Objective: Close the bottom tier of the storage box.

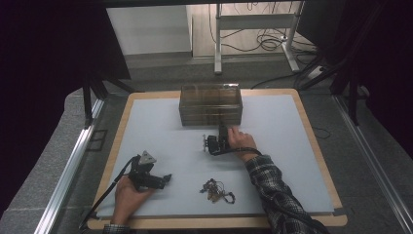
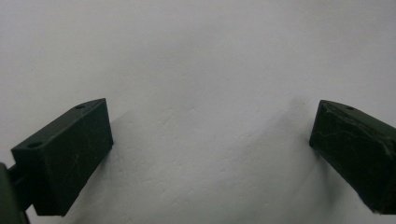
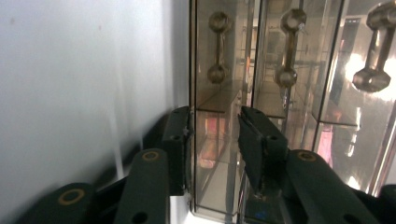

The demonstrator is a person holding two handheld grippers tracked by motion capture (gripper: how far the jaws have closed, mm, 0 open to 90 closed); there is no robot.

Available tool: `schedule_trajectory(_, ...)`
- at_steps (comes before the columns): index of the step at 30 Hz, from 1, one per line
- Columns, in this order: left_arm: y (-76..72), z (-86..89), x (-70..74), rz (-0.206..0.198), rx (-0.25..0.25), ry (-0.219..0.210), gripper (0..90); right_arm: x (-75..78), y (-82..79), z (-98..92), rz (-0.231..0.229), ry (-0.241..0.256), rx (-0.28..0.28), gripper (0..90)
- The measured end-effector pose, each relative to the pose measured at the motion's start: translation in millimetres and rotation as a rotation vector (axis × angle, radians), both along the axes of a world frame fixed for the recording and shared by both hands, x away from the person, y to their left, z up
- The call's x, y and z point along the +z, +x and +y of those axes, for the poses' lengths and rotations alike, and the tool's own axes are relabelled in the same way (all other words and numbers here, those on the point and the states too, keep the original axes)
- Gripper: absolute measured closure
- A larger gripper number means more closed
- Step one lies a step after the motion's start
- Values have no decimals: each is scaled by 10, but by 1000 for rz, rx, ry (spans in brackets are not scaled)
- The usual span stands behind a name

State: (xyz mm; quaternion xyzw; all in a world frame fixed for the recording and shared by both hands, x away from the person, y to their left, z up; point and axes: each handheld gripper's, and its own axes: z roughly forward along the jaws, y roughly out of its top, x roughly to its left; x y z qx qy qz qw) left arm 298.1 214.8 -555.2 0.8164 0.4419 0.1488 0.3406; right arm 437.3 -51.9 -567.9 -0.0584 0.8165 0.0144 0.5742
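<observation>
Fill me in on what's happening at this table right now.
A person works at a table with a gripper in each hand. The right gripper is up against the front of a clear drawer box, and its own view shows its jaws standing either side of the edge of one drawer front. The left gripper rests open on the white mat, holding nothing. A small tangle of jewellery lies on the mat between the two hands, untouched.
</observation>
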Motion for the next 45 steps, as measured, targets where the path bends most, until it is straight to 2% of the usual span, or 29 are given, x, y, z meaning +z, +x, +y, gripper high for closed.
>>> schedule_trajectory(3, 0, 0, 0, 0, 0, 0, 0, -15, 15, 28, -21, 0, 8, 677)
schedule_trajectory(5, 0, 0, 0, 0, 0, 0, 0, -12, 29, 47, -6, -1, 5, 690)
schedule_trajectory(6, 0, 0, 0, 0, 0, 0, 0, -15, 29, 53, -23, -2, 7, 697)
schedule_trajectory(9, 0, 0, 0, 0, 0, 0, 0, -15, 50, 78, -6, 2, 13, 718)
schedule_trajectory(10, 0, 0, 0, 0, 0, 0, 0, -18, 50, 86, -17, 2, 12, 723)
schedule_trajectory(21, 0, 0, 0, 0, 0, 0, 0, -39, 82, 162, -14, 4, 19, 781)
schedule_trajectory(29, 0, 0, 0, 0, 0, 0, 0, -53, 88, 177, -33, 6, 22, 793)
schedule_trajectory(40, 0, 0, 0, 0, 0, 0, 0, -52, 76, 182, -26, 4, 21, 801)
schedule_trajectory(42, 0, 0, 0, 0, 0, 0, 0, -53, 65, 181, -37, 2, 22, 801)
schedule_trajectory(43, 0, 0, 0, 0, 0, 0, 0, -53, 63, 180, -26, 2, 22, 801)
schedule_trajectory(45, 0, 0, 0, 0, 0, 0, 0, -57, 56, 178, -38, 4, 28, 801)
